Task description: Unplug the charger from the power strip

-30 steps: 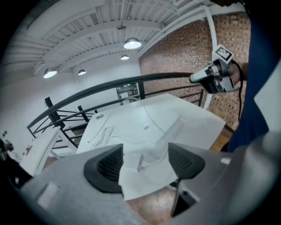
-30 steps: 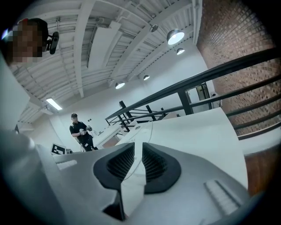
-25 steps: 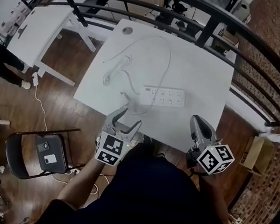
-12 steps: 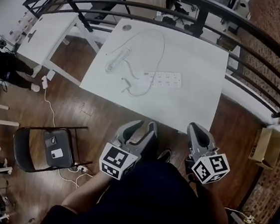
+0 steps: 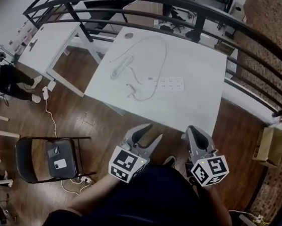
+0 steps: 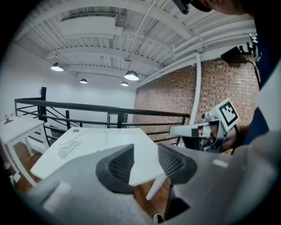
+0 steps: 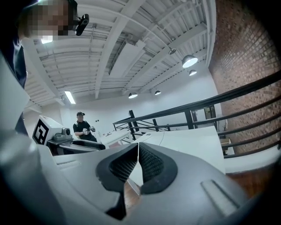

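Note:
A white power strip lies on the white table, with a white cord looping from its left end. A coiled white cord bundle lies left of the strip; at this size I cannot make out a charger plug. Both grippers hang over the wooden floor, short of the table's near edge and close to my body. My left gripper stands slightly open with nothing between its pads. My right gripper is shut and empty. The cord bundle also shows in the left gripper view.
A black railing runs round the far side. A second white table stands at the left, a folding chair below it. A cardboard box sits on the floor at right. A person stands far left.
Both grippers have drawn back from the table's near edge toward my body. The left jaws have narrowed from wide open. The table now sits farther off in the head view.

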`<state>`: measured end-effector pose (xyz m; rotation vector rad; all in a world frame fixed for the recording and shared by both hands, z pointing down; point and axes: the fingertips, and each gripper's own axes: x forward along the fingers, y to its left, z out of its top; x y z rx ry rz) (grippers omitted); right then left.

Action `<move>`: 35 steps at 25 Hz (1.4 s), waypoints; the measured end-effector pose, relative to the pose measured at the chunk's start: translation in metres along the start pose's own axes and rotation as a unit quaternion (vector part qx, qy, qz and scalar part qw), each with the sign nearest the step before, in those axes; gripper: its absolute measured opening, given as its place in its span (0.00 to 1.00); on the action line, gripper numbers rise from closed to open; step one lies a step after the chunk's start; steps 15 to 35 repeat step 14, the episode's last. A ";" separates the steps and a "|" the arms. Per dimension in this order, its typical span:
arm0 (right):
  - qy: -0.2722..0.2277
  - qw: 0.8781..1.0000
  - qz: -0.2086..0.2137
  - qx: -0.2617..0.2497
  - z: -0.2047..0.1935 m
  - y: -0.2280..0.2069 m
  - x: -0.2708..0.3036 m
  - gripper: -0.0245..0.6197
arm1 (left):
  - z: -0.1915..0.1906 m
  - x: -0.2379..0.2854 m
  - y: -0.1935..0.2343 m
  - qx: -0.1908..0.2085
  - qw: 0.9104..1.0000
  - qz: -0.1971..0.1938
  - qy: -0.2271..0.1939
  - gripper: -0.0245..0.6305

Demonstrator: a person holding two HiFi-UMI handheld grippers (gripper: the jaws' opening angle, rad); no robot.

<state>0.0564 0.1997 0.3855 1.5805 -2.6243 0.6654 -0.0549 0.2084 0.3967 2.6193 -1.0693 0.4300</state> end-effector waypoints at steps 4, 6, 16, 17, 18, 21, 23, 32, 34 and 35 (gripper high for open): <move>-0.004 0.999 -0.035 0.007 0.005 0.005 0.009 0.06 | 0.007 -0.010 0.021 -0.004 1.000 -0.015 -0.003 0.30; 0.000 0.999 -0.045 0.009 0.002 0.013 0.015 0.06 | 0.012 -0.017 0.034 -0.006 1.000 -0.018 -0.009 0.30; 0.018 0.998 -0.057 0.001 -0.018 0.043 0.041 0.06 | 0.006 -0.035 0.067 -0.020 0.999 -0.035 -0.005 0.30; 0.018 0.998 -0.057 0.001 -0.018 0.043 0.041 0.06 | 0.006 -0.035 0.067 -0.020 0.999 -0.035 -0.005 0.30; 0.018 0.998 -0.057 0.001 -0.018 0.043 0.041 0.06 | 0.006 -0.035 0.067 -0.020 0.999 -0.035 -0.005 0.30; 0.018 0.998 -0.057 0.001 -0.018 0.043 0.041 0.06 | 0.006 -0.035 0.067 -0.020 0.999 -0.035 -0.005 0.30; 0.018 0.998 -0.057 0.001 -0.018 0.043 0.041 0.06 | 0.006 -0.035 0.067 -0.020 0.999 -0.035 -0.005 0.30; 0.018 0.998 -0.057 0.001 -0.018 0.043 0.041 0.06 | 0.006 -0.035 0.067 -0.020 0.999 -0.035 -0.005 0.30; 0.018 0.998 -0.057 0.001 -0.018 0.043 0.041 0.06 | 0.006 -0.035 0.067 -0.020 0.999 -0.035 -0.005 0.30; 0.018 0.998 -0.057 0.001 -0.018 0.043 0.041 0.06 | 0.006 -0.035 0.067 -0.020 0.999 -0.035 -0.005 0.30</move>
